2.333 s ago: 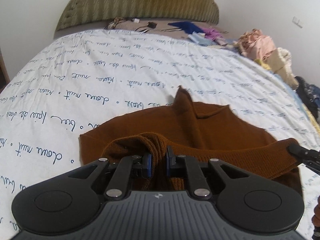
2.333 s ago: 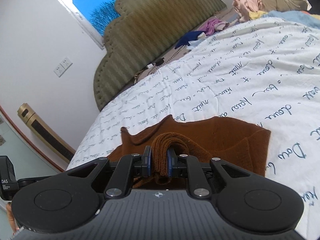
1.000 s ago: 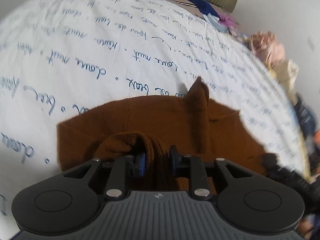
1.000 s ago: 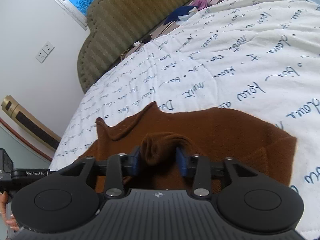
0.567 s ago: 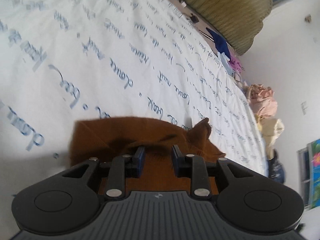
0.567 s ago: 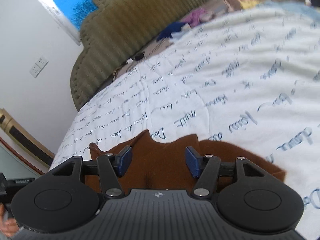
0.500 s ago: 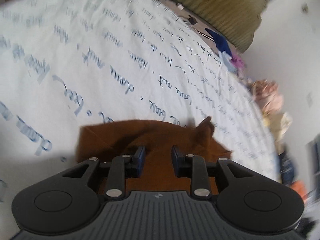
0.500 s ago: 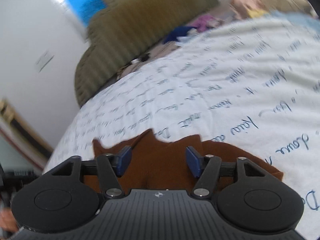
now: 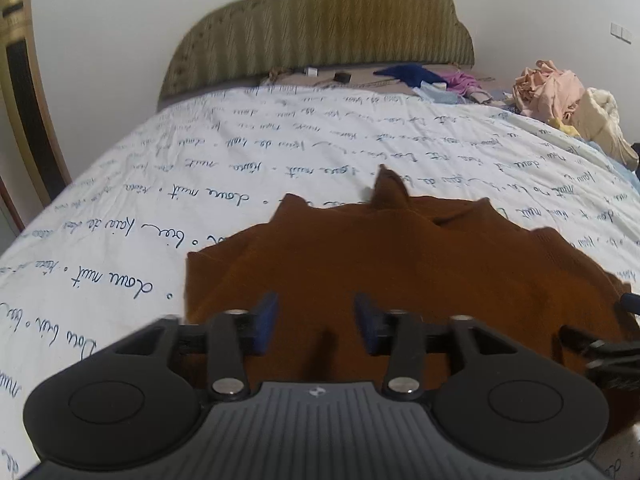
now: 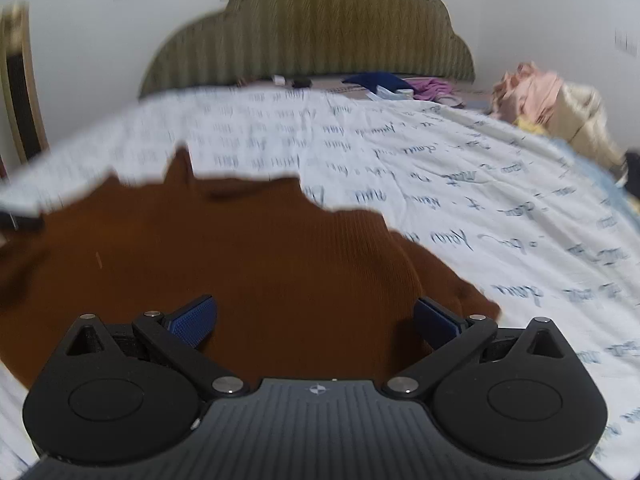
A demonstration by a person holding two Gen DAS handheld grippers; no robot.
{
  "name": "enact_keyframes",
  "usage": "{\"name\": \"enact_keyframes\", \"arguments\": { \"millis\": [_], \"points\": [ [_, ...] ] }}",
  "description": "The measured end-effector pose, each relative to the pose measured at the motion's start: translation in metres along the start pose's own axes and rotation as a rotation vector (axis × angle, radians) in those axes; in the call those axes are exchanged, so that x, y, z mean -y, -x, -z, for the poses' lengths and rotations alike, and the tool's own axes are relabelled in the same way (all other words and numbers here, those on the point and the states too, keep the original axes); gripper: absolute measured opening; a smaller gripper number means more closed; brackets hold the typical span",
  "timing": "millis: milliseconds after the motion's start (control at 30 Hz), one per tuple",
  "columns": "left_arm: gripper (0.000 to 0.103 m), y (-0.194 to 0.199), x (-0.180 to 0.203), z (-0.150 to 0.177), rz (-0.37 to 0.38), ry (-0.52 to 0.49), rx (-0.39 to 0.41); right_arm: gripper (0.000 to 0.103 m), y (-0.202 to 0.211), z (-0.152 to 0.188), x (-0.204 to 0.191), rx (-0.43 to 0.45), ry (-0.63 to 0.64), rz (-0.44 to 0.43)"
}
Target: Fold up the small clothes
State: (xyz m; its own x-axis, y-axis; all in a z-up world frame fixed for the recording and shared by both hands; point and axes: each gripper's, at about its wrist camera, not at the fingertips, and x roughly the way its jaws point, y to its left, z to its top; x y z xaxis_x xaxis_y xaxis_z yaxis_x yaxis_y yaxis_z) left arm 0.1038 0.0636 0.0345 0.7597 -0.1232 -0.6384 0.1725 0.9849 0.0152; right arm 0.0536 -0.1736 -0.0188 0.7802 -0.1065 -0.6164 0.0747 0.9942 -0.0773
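A brown knitted garment (image 9: 400, 264) lies folded on the white bedspread with blue handwriting (image 9: 240, 152). It also shows in the right wrist view (image 10: 240, 256). My left gripper (image 9: 316, 320) is open and empty, hovering over the garment's near edge. My right gripper (image 10: 316, 320) is wide open and empty, above the garment's near right part. Part of the right gripper shows at the right edge of the left wrist view (image 9: 612, 352).
A green padded headboard (image 9: 320, 28) stands at the far end. A pile of pink and cream clothes (image 9: 560, 100) lies at the far right of the bed. Blue and purple items (image 9: 424, 76) lie near the headboard. A wooden frame (image 9: 24, 100) stands at the left.
Both grippers let go of the folded brown garment and opened. They pulled back and levelled out, and the garment now lies flat on the bed.
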Motion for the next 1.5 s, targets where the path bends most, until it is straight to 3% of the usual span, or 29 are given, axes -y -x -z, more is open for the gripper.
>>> {"name": "enact_keyframes", "arguments": {
  "millis": [33,67,267,567,700,933,1500],
  "points": [
    [0.063,0.004,0.004,0.006,-0.004,-0.003,0.02,0.103,-0.005,0.005,-0.005,-0.021,0.016,0.03],
    [0.065,0.007,0.009,0.011,-0.003,-0.011,0.036,0.103,-0.011,0.01,-0.006,-0.04,0.012,0.046],
    [0.065,0.012,0.028,0.026,-0.003,-0.056,0.038,0.103,-0.002,0.035,-0.008,0.086,0.008,0.061],
    [0.065,0.023,0.041,0.038,0.038,-0.076,0.04,0.103,-0.007,0.033,-0.001,0.07,-0.031,0.025],
    [0.071,0.027,0.047,0.043,0.028,-0.098,0.042,0.103,-0.007,0.034,-0.003,0.071,-0.027,0.028],
    [0.071,0.025,0.044,0.045,-0.005,-0.096,0.021,0.103,-0.007,0.034,-0.003,0.071,-0.029,0.028],
    [0.071,0.025,0.045,0.046,0.011,-0.088,0.008,0.103,-0.007,0.034,-0.004,0.071,-0.029,0.028]
  ]
}}
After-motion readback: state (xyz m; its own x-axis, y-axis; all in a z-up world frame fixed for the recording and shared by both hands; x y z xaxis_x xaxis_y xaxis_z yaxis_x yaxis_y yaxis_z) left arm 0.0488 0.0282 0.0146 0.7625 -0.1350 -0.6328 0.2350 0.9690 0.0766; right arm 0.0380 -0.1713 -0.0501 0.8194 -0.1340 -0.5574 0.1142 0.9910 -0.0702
